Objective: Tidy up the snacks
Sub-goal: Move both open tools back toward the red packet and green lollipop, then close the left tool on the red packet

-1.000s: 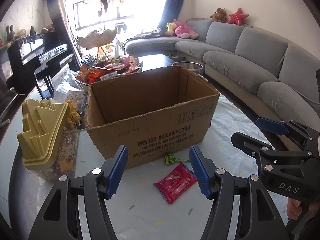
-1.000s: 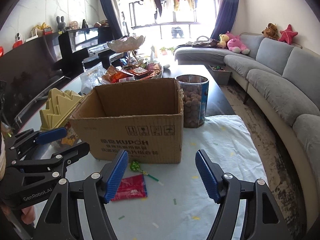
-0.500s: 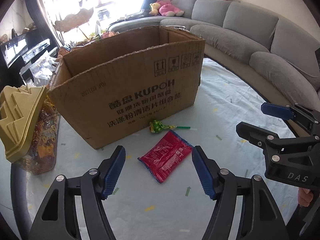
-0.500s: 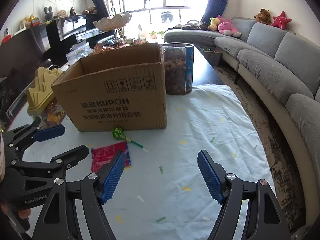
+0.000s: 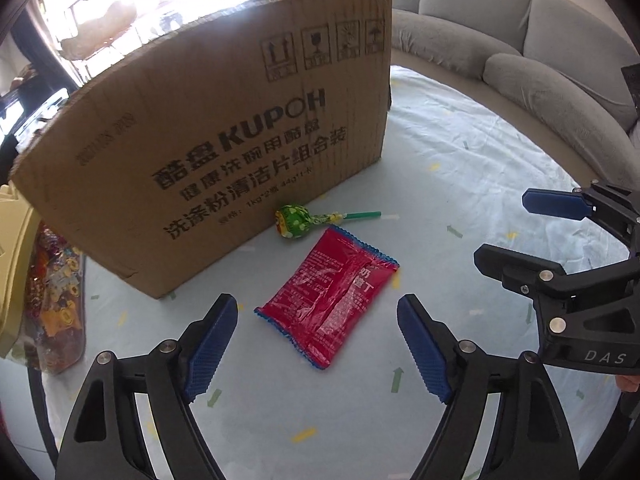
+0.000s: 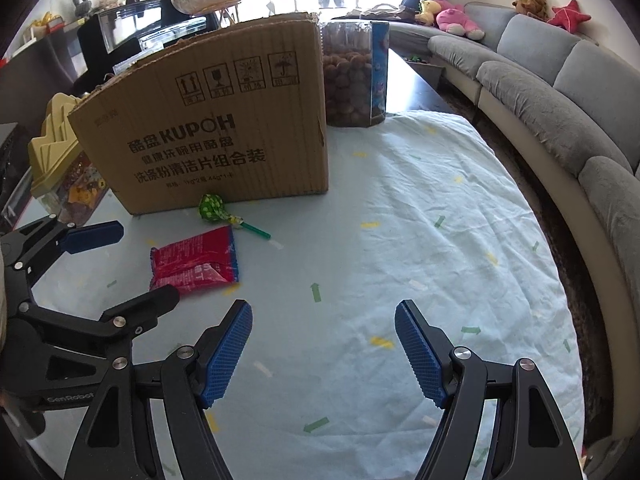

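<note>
Left gripper is tilted steeply down over my table, its jaws wide and just opened further, with the red snack packet lying flat on the cloth ahead of its blue pads and nothing gripped. My right gripper points down at a similar slant, jaws spread and empty, over bare cloth toward the table's right side. The packet sits near the front of the cardboard box, and a green lollipop lies between packet and box, its head touching the box's lower edge as far as I can tell. Left of the box stands a clear tub with a yellow lid; behind its right corner stands a jar of round snacks. Open cloth runs right to the table's curved edge, with the grey sofa beyond it.
</note>
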### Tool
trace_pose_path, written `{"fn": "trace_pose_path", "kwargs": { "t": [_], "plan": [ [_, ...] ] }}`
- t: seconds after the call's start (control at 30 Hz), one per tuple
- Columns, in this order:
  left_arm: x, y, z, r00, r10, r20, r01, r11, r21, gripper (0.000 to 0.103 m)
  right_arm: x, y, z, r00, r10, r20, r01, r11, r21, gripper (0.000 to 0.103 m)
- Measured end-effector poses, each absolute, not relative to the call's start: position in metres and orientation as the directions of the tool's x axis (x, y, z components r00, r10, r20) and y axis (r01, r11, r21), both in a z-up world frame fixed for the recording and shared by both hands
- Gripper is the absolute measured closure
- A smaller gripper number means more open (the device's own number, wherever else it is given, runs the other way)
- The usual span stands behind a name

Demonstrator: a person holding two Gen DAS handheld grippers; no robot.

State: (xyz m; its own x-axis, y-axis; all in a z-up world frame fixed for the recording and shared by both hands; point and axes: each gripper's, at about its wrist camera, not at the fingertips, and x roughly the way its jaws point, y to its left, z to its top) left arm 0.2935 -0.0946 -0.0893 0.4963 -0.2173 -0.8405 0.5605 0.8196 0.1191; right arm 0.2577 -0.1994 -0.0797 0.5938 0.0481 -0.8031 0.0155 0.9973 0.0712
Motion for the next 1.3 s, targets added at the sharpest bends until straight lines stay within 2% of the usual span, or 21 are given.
{"fn": "trace_pose_path", "kwargs": {
  "t": [0.2,0.43,0.53,0.6,0.8,0.97,1.13,1.3],
  "plan": [
    [0.306,-0.102,-0.102,0.483,-0.194,-0.854,0.576,0.804,0.143,0.021,0.264,-0.202,-0.089,0.573,0.035,-0.819,0.03,0.998,0.064,0.028],
    [0.319,-0.1,-0.113,0.461,-0.221,-0.86,0.566,0.819,0.093,0.021,0.27,-0.203,-0.098,0.553,0.031,-0.833,0.04,0.997,0.064,0.028],
    [0.322,-0.098,-0.114,0.452,-0.245,-0.858,0.563,0.824,0.061,0.029,0.271,-0.202,-0.1,0.549,0.031,-0.835,0.036,0.997,0.061,0.028],
    [0.322,-0.093,-0.113,0.433,-0.276,-0.858,0.56,0.828,0.016,0.042,0.273,-0.202,-0.1,0.55,0.037,-0.834,0.035,0.997,0.068,0.028],
    [0.314,-0.082,-0.112,0.442,-0.274,-0.854,0.518,0.855,-0.006,0.057,0.275,-0.202,-0.1,0.553,0.06,-0.831,0.026,0.996,0.089,0.028],
    [0.304,-0.073,-0.109,0.435,-0.284,-0.854,0.489,0.871,-0.04,0.062,0.276,-0.202,-0.1,0.55,0.067,-0.832,0.024,0.995,0.097,0.028],
    [0.282,-0.058,-0.105,0.447,-0.313,-0.838,0.446,0.89,-0.095,0.062,0.273,-0.199,-0.095,0.559,0.073,-0.826,0.013,0.995,0.097,0.028],
    [0.27,-0.041,-0.095,0.508,-0.276,-0.816,0.364,0.927,-0.087,0.062,0.268,-0.191,-0.089,0.569,0.094,-0.817,-0.018,0.995,0.102,0.028]
  ]
}}
